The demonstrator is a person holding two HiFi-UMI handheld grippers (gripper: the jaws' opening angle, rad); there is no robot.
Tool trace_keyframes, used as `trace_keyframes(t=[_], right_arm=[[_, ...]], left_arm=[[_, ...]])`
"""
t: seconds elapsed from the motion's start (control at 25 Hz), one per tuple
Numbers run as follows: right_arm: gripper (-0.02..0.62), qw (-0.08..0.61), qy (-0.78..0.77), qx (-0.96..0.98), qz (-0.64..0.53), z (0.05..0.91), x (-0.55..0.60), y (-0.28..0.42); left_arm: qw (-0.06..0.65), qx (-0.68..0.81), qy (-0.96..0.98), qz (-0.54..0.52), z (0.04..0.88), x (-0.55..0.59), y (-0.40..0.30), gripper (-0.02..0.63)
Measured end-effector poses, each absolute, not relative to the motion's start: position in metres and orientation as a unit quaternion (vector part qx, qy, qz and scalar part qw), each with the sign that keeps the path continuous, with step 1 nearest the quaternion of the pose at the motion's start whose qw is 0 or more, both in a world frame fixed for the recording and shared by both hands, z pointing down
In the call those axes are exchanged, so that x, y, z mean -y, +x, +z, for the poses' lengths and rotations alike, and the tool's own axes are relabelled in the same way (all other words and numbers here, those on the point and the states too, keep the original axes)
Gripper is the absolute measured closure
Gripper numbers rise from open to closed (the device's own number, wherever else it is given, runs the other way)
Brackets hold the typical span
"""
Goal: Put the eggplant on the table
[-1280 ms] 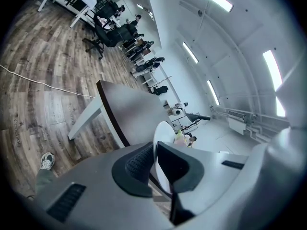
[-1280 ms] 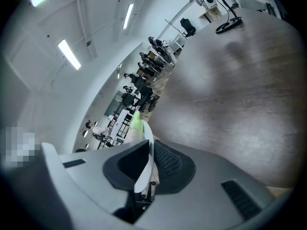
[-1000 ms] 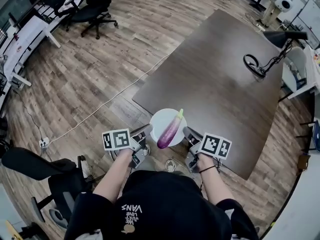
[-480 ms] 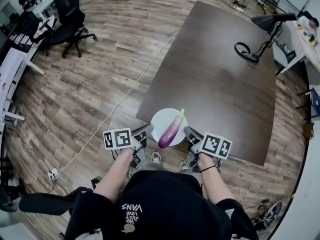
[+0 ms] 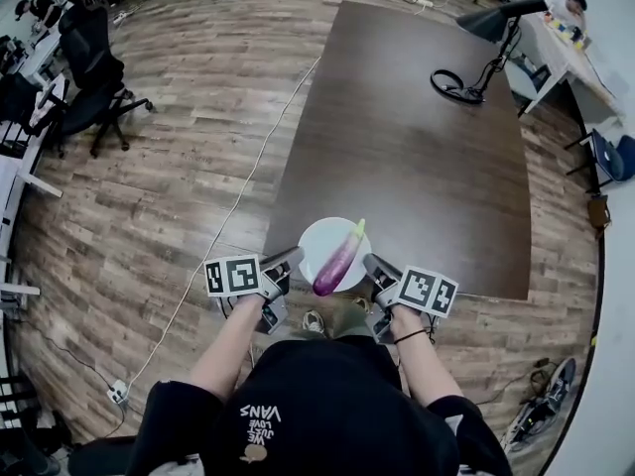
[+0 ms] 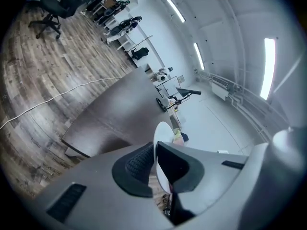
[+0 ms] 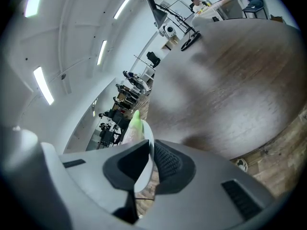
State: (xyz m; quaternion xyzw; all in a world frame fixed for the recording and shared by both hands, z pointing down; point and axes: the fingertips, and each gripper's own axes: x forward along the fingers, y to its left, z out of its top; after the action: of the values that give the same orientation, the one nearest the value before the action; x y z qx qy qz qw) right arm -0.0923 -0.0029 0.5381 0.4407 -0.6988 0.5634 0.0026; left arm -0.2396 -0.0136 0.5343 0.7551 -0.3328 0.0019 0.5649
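Observation:
A purple eggplant [image 5: 336,261] with a green stem lies across a white plate [image 5: 316,240]. Both grippers carry that plate at the near end of the dark brown table [image 5: 417,137]. My left gripper [image 5: 290,260] is shut on the plate's left rim, and my right gripper [image 5: 371,263] is shut on its right rim. In the left gripper view the plate's edge [image 6: 161,133] runs between the black pads. In the right gripper view the plate rim [image 7: 147,143] sits in the jaws with the eggplant's green tip [image 7: 135,120] beyond it.
A black desk lamp [image 5: 486,20] with a coiled cable [image 5: 448,84] stands at the table's far right. A white cord [image 5: 233,206] trails over the wooden floor at left. Office chairs [image 5: 84,58] stand far left. A blue chair [image 5: 617,157] is at the right edge.
The view has swung so the table now lies more squarely ahead. Both grippers have kept their hold on the plate with the eggplant, which now sits over the table's near edge.

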Motion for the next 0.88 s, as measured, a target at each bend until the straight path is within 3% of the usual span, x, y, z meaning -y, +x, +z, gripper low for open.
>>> trace_keyframes(t=[0.88], right_arm=[[0.554,-0.024,0.47,0.674,0.57,0.548,0.11,-0.016]], left_arm=[[0.564,0.297,0.77,0.038,0.542,0.135,-0.161,0.58]])
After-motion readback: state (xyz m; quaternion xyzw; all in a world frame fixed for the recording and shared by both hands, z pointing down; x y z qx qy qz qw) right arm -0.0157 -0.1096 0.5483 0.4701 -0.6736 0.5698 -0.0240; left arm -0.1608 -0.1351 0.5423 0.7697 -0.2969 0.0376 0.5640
